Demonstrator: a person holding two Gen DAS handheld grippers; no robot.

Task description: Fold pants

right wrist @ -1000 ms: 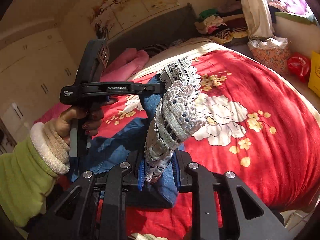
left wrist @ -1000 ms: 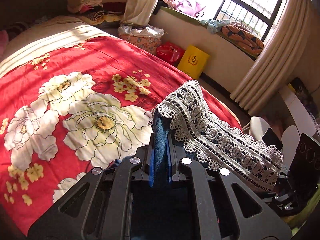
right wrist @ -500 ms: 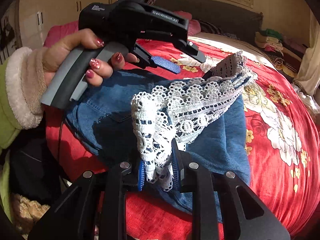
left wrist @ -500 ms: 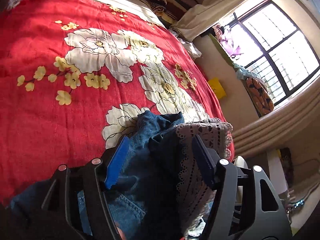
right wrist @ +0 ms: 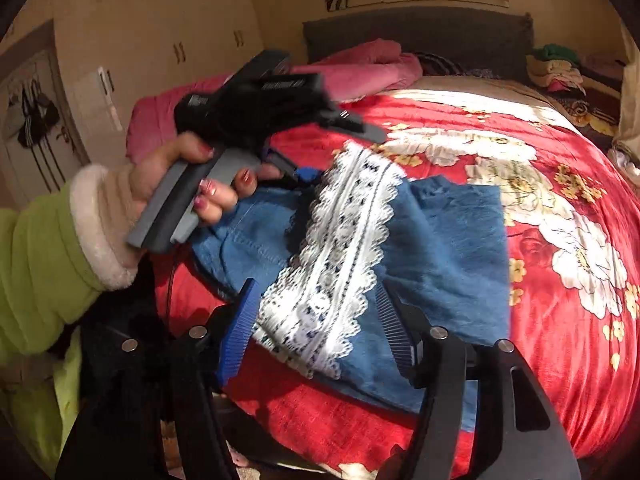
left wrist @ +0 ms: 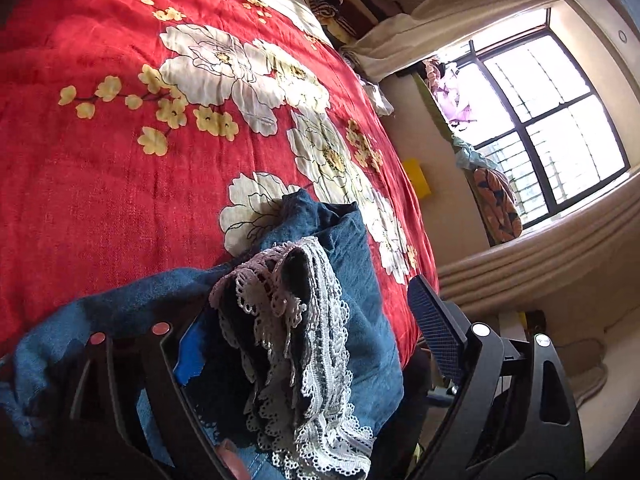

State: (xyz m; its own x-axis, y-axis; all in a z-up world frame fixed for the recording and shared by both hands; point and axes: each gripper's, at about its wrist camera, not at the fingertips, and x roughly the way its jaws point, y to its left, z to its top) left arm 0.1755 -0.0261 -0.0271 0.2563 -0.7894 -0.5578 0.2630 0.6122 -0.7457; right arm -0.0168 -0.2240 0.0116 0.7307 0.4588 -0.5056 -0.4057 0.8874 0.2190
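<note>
Left gripper (right wrist: 320, 148) motion-blurred in right wrist view, its lettering unreadable. Pants (left wrist: 352, 280) ran off bottom edge in left wrist view, lace hem (left wrist: 304, 340) hiding denim beneath. Window-sill items too small to identify.

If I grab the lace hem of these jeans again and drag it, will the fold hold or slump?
The lace hem probably stretches and bunches: it lies crumpled and curled in the left wrist view. The pants look like soft denim, draping in loose folds on the red bedspread, so they would likely slump, not slide stiffly. Both the left gripper and right gripper are open.
</note>
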